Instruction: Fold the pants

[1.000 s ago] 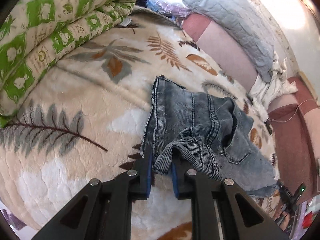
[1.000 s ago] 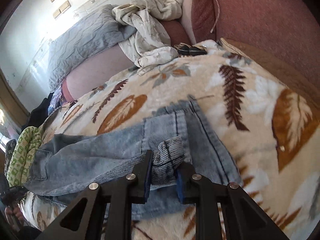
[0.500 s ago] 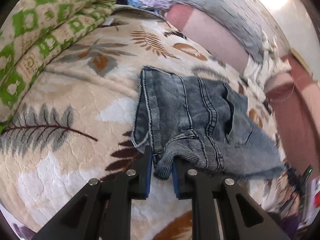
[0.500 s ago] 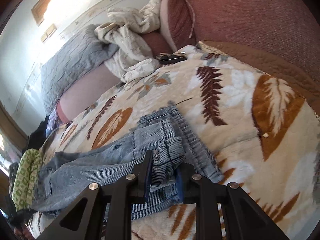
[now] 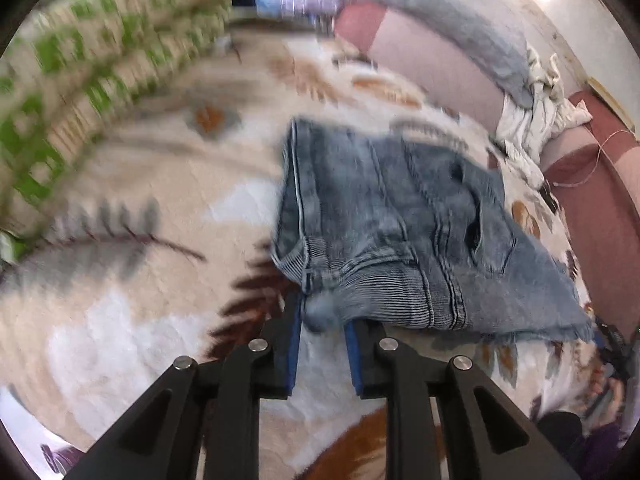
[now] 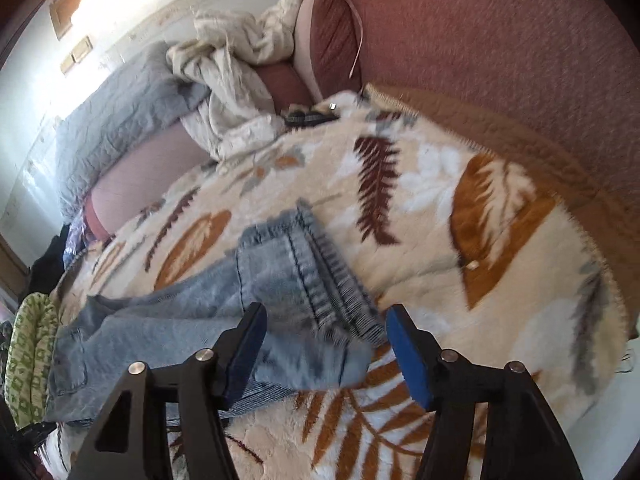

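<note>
Faded blue jeans (image 5: 392, 208) lie folded over on a leaf-patterned fleece blanket (image 5: 140, 208). My left gripper (image 5: 323, 314) still has a bunched fold of the ribbed waistband between its blue pads, and its jaws are starting to open. In the right wrist view the jeans (image 6: 288, 272) stretch away to the left. The hem end rests on the blanket (image 6: 440, 184) between the fingers of my right gripper (image 6: 326, 314). That gripper's jaws are opening wide, and neither pad touches the denim.
A green-and-white quilt (image 5: 100, 60) is piled at the left. A grey pillow (image 6: 120, 120), a crumpled white cloth (image 6: 232, 80) and maroon cushions (image 6: 500, 40) line the far side. A small dark object (image 6: 310, 116) lies by the blanket's edge.
My right gripper has opened and let go of the hem, which now lies flat on the blanket. The left gripper has shifted sideways with the waistband, its jaws parting slightly.
</note>
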`<state>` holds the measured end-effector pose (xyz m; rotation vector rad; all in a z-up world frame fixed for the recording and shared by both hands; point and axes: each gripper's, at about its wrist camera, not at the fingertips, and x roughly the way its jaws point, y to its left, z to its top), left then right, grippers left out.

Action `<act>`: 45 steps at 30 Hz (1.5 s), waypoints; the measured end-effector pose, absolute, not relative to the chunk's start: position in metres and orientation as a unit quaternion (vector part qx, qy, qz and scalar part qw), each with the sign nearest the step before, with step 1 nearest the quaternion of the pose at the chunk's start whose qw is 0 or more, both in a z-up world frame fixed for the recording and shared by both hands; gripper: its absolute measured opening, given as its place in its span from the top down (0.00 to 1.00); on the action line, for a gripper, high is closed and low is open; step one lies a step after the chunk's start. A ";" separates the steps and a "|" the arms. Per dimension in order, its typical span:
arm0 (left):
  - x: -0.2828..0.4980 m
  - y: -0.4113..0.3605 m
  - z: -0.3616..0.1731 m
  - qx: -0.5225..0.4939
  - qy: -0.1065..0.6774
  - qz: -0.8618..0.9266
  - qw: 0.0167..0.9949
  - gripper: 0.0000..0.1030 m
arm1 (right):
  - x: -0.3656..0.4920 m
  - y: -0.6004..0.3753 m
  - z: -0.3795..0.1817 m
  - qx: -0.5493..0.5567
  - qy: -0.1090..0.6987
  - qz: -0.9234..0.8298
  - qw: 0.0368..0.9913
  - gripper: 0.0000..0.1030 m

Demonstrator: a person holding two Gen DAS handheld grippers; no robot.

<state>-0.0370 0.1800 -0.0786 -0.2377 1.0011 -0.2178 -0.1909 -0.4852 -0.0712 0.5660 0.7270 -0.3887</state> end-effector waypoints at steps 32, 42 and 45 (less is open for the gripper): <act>-0.044 0.008 -0.068 0.009 0.394 -0.215 0.893 0.43 | -0.047 -0.499 -0.101 0.232 0.496 -0.123 0.828 0.84; -0.038 -0.001 -0.091 0.000 0.444 -0.231 0.866 0.43 | -0.034 -0.517 -0.072 0.223 0.421 -0.175 0.862 0.85; -0.039 -0.006 -0.094 0.018 0.446 -0.229 0.865 0.43 | -0.024 -0.526 -0.074 0.228 0.406 -0.197 0.863 0.85</act>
